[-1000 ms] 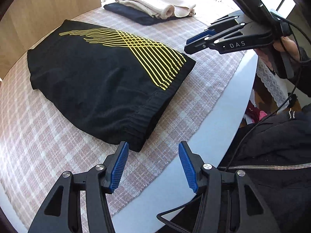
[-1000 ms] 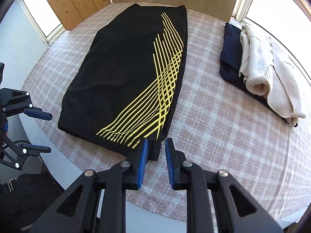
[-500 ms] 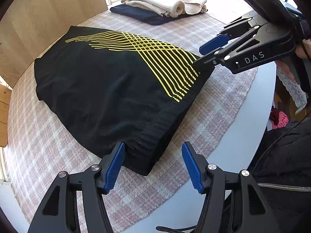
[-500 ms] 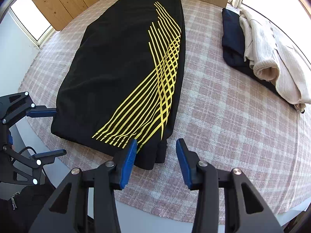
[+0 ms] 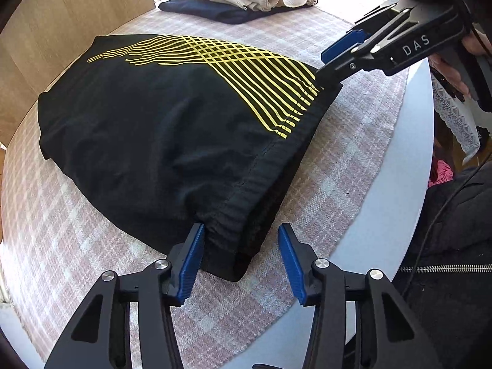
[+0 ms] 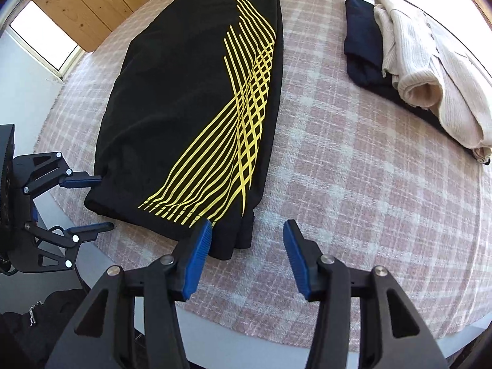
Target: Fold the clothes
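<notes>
A black garment with yellow stripes (image 5: 160, 123) lies folded lengthwise on the checked tablecloth; it also shows in the right wrist view (image 6: 184, 98). My left gripper (image 5: 240, 261) is open, its jaws on either side of the near waistband corner. My right gripper (image 6: 247, 252) is open around the other near corner of the waistband. The right gripper shows in the left wrist view (image 5: 341, 58), and the left gripper shows in the right wrist view (image 6: 92, 203), both at the garment's edge.
A stack of folded clothes, cream knit (image 6: 430, 70) on dark navy (image 6: 359, 37), lies at the far side of the pink checked tablecloth (image 6: 353, 169). The round table's white edge (image 5: 399, 184) is near. A wooden wall (image 5: 61, 15) stands behind.
Both grippers moved forward to the garment's waistband corners. The right gripper opened from nearly shut to wide open. The left stayed open.
</notes>
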